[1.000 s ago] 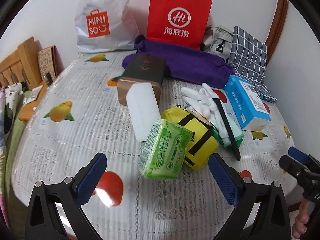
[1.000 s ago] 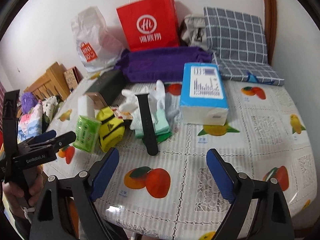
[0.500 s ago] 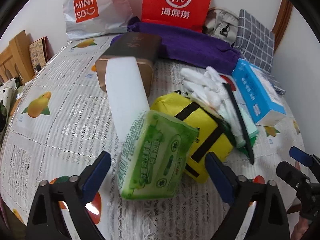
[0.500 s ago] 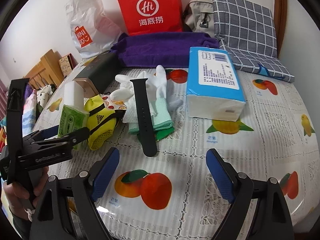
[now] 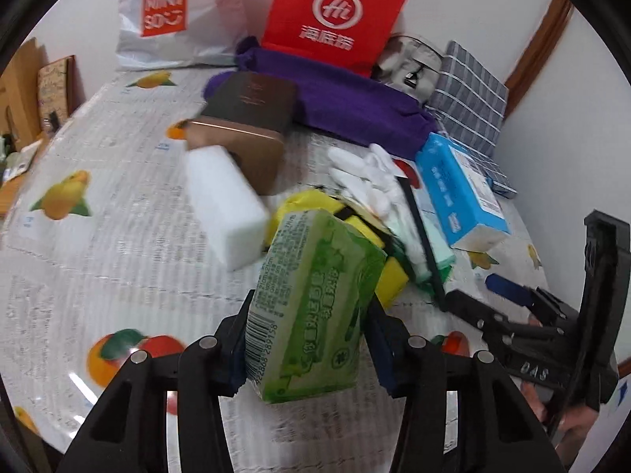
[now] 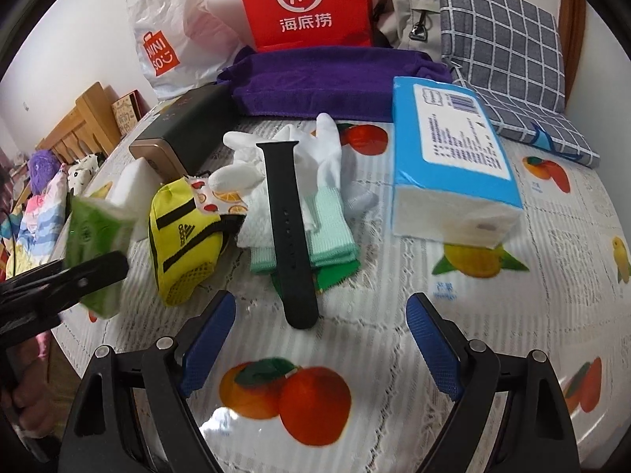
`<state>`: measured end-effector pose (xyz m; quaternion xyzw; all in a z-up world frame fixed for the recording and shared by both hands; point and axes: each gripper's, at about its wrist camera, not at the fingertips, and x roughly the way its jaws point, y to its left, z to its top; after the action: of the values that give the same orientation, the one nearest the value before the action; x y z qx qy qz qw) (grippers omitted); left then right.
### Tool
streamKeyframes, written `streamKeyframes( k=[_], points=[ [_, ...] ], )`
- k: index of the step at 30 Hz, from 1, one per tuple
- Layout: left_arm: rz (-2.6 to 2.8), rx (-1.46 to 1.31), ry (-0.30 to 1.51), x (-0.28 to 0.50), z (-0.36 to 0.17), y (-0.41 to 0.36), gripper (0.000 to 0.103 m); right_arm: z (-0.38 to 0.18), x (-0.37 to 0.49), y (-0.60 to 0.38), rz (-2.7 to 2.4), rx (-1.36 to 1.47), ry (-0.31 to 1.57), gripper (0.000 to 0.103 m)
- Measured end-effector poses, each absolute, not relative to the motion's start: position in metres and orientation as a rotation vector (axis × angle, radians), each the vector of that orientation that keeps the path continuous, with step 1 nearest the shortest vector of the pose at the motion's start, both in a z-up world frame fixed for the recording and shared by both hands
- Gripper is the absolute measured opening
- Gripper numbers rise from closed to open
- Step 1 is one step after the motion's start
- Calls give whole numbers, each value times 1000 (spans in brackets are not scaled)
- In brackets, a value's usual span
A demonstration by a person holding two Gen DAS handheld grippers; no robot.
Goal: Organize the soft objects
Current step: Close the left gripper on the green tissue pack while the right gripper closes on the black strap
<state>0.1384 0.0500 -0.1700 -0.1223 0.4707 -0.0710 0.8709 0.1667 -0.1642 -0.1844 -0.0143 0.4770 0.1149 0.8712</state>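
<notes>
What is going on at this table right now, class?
A person holds tongs in each hand over a cluttered table. The left tongs are closing around the green tissue pack, which sits between the jaws. The right tongs hover open and empty above the tablecloth, just short of the black watch strap lying across the white gloves and green cloth.

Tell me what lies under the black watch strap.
The black watch strap lies across white gloves and folded mint-green cloths, with its near end on the tablecloth. What lies under those cloths is covered.
</notes>
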Motion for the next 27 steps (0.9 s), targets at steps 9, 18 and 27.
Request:
streamKeyframes(
  k=[9, 18, 27],
  points=[
    [-28, -263, 967, 132, -169, 91, 48, -186, 197, -151, 278, -36, 987, 50],
    [-48, -310, 980, 136, -175, 104, 48, -196, 203, -144, 309, -54, 1008, 39],
    [-53, -311, 977, 131, -173, 101, 48, -196, 203, -152, 375, 23, 1020, 20]
  ],
)
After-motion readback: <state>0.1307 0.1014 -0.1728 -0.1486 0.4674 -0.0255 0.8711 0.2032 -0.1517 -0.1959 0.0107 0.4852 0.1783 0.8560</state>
